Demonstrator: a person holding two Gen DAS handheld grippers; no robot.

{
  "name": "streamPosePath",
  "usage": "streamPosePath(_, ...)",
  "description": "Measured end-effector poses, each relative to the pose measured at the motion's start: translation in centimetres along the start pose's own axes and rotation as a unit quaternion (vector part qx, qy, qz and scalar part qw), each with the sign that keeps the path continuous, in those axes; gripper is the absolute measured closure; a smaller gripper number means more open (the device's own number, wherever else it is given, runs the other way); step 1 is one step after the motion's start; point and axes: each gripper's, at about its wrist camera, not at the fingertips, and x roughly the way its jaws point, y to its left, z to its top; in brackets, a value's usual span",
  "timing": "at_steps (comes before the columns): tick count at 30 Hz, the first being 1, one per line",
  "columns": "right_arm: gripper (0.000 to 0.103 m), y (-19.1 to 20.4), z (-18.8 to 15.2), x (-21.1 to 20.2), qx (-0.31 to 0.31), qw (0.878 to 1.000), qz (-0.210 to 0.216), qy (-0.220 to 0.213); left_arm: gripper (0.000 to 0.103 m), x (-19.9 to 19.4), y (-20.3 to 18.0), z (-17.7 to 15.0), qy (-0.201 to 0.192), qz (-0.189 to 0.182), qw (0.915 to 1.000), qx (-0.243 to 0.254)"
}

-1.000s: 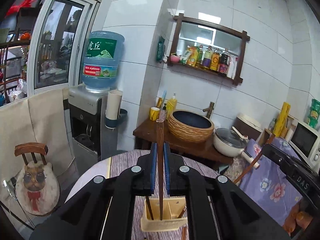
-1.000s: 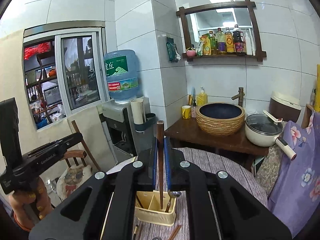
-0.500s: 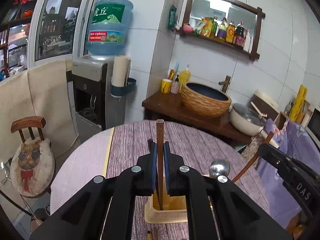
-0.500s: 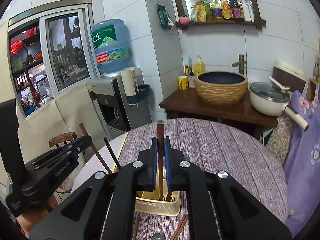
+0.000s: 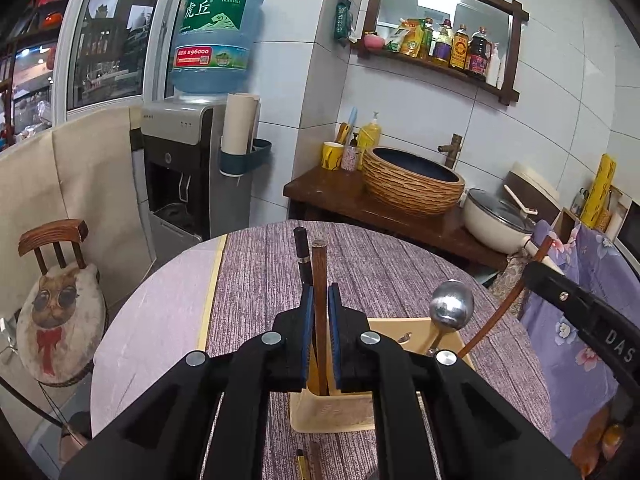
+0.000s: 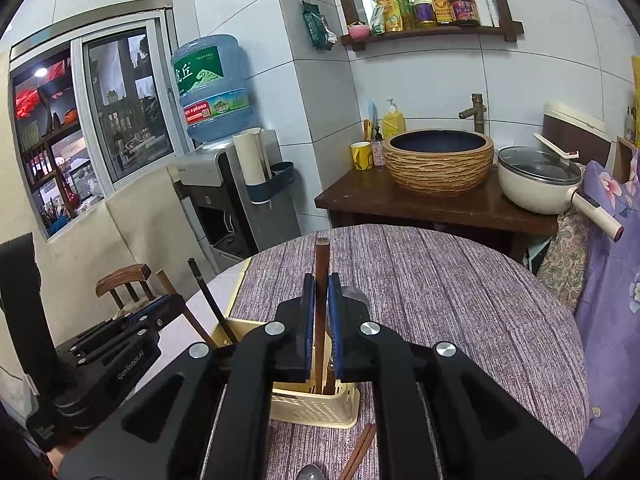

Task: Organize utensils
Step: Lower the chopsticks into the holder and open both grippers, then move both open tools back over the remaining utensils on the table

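Over yellow holder: both hand-held grippers' jaws just easing apart, brown chopstick between each.

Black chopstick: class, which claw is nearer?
Left. The left claw sits beside the black chopstick; the right claw is farther along the holder. Both jaws just opened around brown chopsticks.

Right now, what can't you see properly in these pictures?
- Left wrist view: the bottom of the brown chopstick in the yellow holder, hidden by the left gripper.
- Right wrist view: most of the spoon bowl, behind the right gripper.
- Right wrist view: loose chopsticks on the tablecloth, cut off at the bottom.
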Motion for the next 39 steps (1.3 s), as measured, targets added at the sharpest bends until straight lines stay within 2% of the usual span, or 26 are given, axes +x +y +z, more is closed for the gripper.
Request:
streamPosePath(1,0.087,0.0,-0.2,-0.2,-0.001,1.000,-0.001,-0.003,0.078,-0.4,0.1,-0.1,-0.003,0.001,1.0000,0.001)
streamPosePath(2,0.074,0.0,-0.3,-0.4,-0.001,1.000,-0.002,-0.006,0.069,-0.8,0.2,-0.2,-0.009,0.004,1.0000,0.002)
streamPosePath(3,0.056,-0.1,-0.6,-0.8,0.000,1.000,-0.003,-0.012,0.055,-1.3,0.3,-0.5,-0.016,0.005,0.9999,0.001)
streamPosePath(4,0.050,-0.2,-1.0,-1.3,-0.001,1.000,-0.005,-0.021,0.051,-1.8,0.5,-0.7,-0.022,0.005,0.9997,-0.001)
streamPosePath(6,0.048,-0.1,-1.6,-2.2,-0.012,0.999,-0.014,-0.033,0.048,-2.6,0.7,-1.3,-0.025,0.002,0.9997,-0.001)
streamPosePath(7,0.046,0.0,-1.9,-2.6,-0.017,0.999,-0.017,-0.038,0.043,-3.0,0.9,-1.8,-0.023,0.002,0.9997,0.002)
streamPosePath(9,0.035,0.2,-3.0,-3.9,-0.032,0.998,-0.024,-0.054,0.034,-3.8,1.3,-2.6,-0.023,0.003,0.9997,0.003)
streamPosePath(11,0.029,0.5,-4.1,-5.0,-0.051,0.996,-0.033,-0.062,0.029,-4.6,1.7,-3.7,-0.028,0.005,0.9996,0.005)
streamPosePath(13,0.023,0.6,-5.5,-5.8,-0.058,0.996,-0.037,-0.062,0.019,-5.1,2.1,-4.9,-0.027,0.012,0.9996,0.005)
streamPosePath(17,0.014,0.5,-9.2,-6.5,-0.072,0.995,-0.047,-0.045,0.012,-5.2,2.8,-7.8,-0.006,0.011,0.9999,0.002)
streamPosePath(20,0.009,0.3,-12.2,-6.2,-0.082,0.994,-0.064,-0.022,0.008,-4.8,2.8,-10.1,0.011,0.024,0.9995,0.018)
streamPosePath(27,0.008,-1.5,-19.0,-4.3,-0.054,0.993,-0.085,0.054,0.008,-3.3,3.9,-15.3,0.063,0.038,0.9969,0.027)
streamPosePath(33,0.008,-2.5,-21.8,-3.3,-0.034,0.990,-0.095,0.101,0.008,-2.8,5.8,-17.5,0.083,0.043,0.9956,0.004)
streamPosePath(39,0.008,-2.4,-22.9,-1.1,-0.034,0.982,-0.102,0.153,0.008,-2.2,4.6,-18.4,0.110,0.052,0.9918,0.039)
